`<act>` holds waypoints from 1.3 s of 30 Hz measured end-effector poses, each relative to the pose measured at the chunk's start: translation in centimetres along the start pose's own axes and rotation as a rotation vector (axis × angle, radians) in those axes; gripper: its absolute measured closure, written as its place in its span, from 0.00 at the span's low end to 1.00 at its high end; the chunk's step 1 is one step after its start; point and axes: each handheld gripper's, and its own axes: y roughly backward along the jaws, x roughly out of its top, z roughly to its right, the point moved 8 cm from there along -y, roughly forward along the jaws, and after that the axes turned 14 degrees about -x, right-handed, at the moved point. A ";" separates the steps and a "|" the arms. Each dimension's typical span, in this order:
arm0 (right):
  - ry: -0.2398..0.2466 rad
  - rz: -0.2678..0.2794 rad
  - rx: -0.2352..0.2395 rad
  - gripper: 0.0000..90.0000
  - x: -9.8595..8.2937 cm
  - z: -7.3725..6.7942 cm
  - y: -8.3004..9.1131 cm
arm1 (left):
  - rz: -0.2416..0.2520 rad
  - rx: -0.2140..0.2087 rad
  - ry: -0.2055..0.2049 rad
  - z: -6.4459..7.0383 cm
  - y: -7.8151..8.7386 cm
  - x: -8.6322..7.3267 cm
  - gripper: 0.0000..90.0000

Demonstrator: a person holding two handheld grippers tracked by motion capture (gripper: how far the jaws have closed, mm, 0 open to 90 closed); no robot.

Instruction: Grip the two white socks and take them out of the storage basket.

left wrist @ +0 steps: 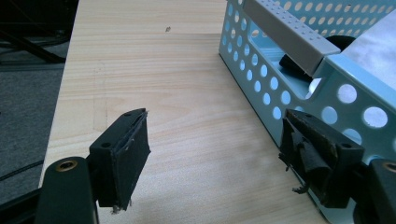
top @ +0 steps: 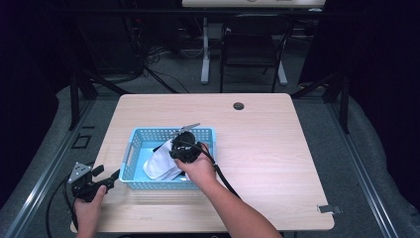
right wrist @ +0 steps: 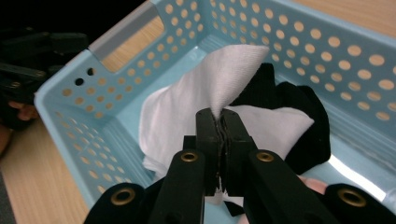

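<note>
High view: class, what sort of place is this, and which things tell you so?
Probably a lab or workshop set up for recording: a light wood table ringed by dark curtains, loose cables across the grey floor, and a black chair behind.

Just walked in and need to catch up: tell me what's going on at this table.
A person works two handheld grippers at a wooden table. The right gripper is shut on a white cloth, pinching it inside a light blue perforated basket, where a black cloth lies beside and partly under the white one. The left gripper is open, low over the table just outside the basket's corner, holding nothing.
</note>
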 end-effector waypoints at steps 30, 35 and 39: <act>0.112 0.431 -0.091 0.98 2.9 -0.6 9.2 | -0.001 0.002 0.000 0.0 -0.1 0.0 0.26; 0.114 0.456 -0.097 0.98 2.8 -0.4 10.1 | -0.001 0.003 -0.001 0.0 -0.1 0.0 0.26; 0.105 0.476 -0.091 0.98 2.6 -0.3 10.8 | -0.001 0.003 -0.001 0.0 -0.1 0.0 0.26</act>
